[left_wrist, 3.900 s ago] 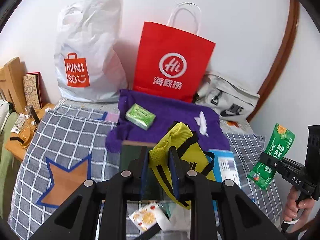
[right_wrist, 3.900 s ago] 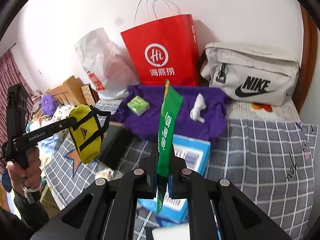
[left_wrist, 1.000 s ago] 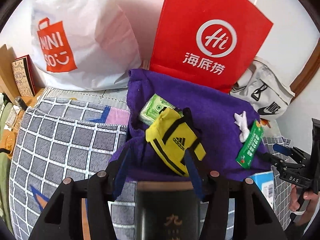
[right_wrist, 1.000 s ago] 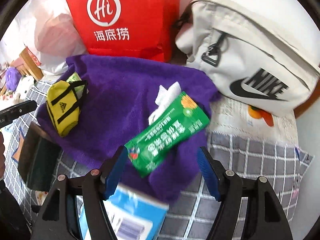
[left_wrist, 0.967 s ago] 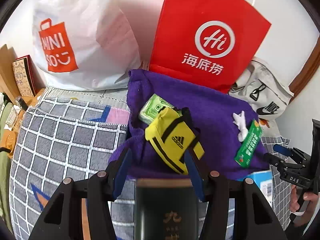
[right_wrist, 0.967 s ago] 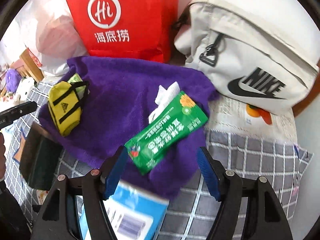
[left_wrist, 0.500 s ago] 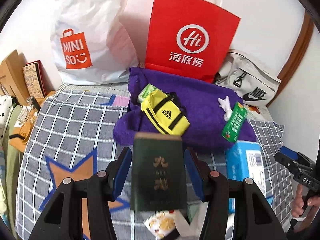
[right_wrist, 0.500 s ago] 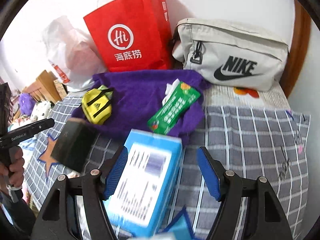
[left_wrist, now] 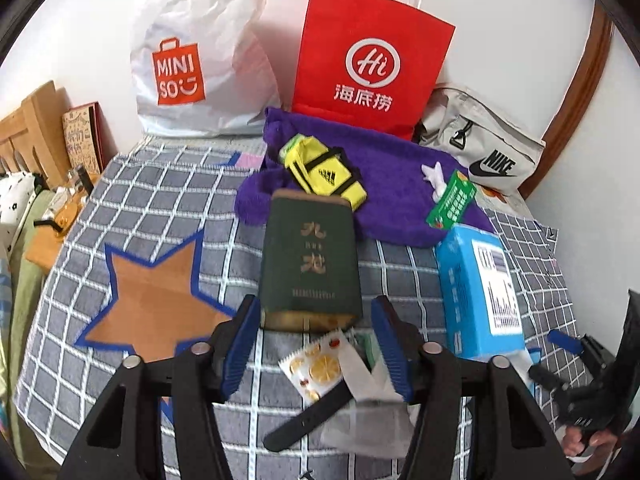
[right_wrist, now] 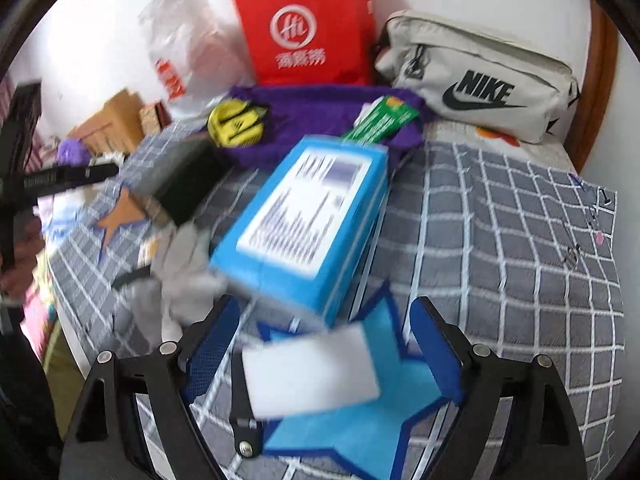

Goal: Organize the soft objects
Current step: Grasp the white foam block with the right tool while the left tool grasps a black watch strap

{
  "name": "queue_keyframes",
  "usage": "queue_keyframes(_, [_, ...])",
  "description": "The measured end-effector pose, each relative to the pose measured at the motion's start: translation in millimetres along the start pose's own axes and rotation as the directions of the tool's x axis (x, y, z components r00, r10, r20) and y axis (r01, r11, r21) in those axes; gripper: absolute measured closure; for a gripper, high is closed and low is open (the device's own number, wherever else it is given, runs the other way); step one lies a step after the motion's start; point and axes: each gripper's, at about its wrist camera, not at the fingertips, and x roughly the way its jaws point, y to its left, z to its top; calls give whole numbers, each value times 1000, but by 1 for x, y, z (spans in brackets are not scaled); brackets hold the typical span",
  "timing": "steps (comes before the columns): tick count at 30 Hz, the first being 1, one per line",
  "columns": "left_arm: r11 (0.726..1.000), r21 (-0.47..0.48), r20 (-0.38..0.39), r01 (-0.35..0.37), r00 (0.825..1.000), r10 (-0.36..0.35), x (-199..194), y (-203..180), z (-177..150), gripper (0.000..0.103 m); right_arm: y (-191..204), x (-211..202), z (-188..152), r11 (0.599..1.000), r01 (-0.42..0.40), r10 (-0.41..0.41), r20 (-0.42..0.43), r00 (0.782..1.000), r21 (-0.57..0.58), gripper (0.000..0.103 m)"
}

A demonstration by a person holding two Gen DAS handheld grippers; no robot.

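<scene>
A purple towel (left_wrist: 392,184) lies at the back of the bed. On it rest a yellow Adidas pouch (left_wrist: 324,174), a green snack packet (left_wrist: 452,200), a small white item (left_wrist: 434,172) and a green pack partly hidden behind the pouch. My left gripper (left_wrist: 316,344) is open and empty, just above an orange-slice sachet (left_wrist: 316,364) and a white cloth (left_wrist: 372,408). My right gripper (right_wrist: 324,352) is open and empty over a white block (right_wrist: 312,372). The towel (right_wrist: 312,120), pouch (right_wrist: 236,122) and packet (right_wrist: 384,122) show blurred in the right wrist view.
A dark green box (left_wrist: 310,256) and a blue box (left_wrist: 478,288) lie on the grey checked bedspread (left_wrist: 160,200). A Miniso bag (left_wrist: 200,52), a red paper bag (left_wrist: 368,60) and a beige Nike bag (left_wrist: 480,148) stand against the wall. A black strap (left_wrist: 308,420) lies near me.
Both grippers have pulled back from the towel toward the near side of the bed, open. The pouch and the green packet stay on the towel.
</scene>
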Motion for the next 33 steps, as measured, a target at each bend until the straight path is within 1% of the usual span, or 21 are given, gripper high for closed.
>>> queue_keyframes(5, [1000,12,-10,21,1000,-21,-3,-3,-20,44,13,7,-19,998,8,-9,-20,1000,-60,16])
queue_keyframes(8, [999,23,-9,22,1000,-22,-5,-3,-29,44,14,15,-26,996,31,-33,-29,999,-80,15])
queue_keyframes(13, [1000,14,-13,16,1000,-16,-4,4,-42,43,12,28,-30,989,118,-120,-22,992,-89,14])
queue_keyframes(15, [1000,11,-23,16,1000,-16,0,8,-47,43,11,29,-32,989,121,-122,-8,993,-87,14])
queue_keyframes(18, [1000,19,-51,-6,999,7,10,13,-57,43,9,29,-33,989,131,-131,-6,991,-73,15])
queue_keyframes(20, [1000,27,-63,-8,998,9,15,15,-62,43,6,29,-33,988,142,-142,-6,990,-60,19])
queue_keyframes(22, [999,45,-82,6,997,-2,22,14,-67,43,1,29,-34,985,163,-164,-11,986,-50,28])
queue_keyframes(23, [998,55,-87,8,996,-3,25,12,-69,43,-3,28,-35,984,173,-173,-17,985,-33,31])
queue_keyframes(25, [996,83,-98,9,995,-1,32,7,-74,43,-12,28,-37,985,174,-174,-32,984,11,46])
queue_keyframes(26, [995,99,-105,8,995,2,35,4,-76,43,-15,27,-37,983,179,-179,-33,983,25,49])
queue_keyframes(27, [994,110,-108,5,994,7,38,1,-77,43,-18,26,-37,982,184,-183,-31,983,35,57])
queue_keyframes(28, [992,129,-109,-5,994,19,42,-2,-80,43,-20,25,-38,982,184,-183,-26,983,46,62])
queue_keyframes(30, [986,165,-116,-11,993,31,48,-8,-83,43,-22,22,-38,981,185,-184,-19,983,52,68])
queue_keyframes(33, [978,209,-127,-19,991,46,58,-14,-87,43,-22,19,-36,986,154,-154,-2,988,63,70])
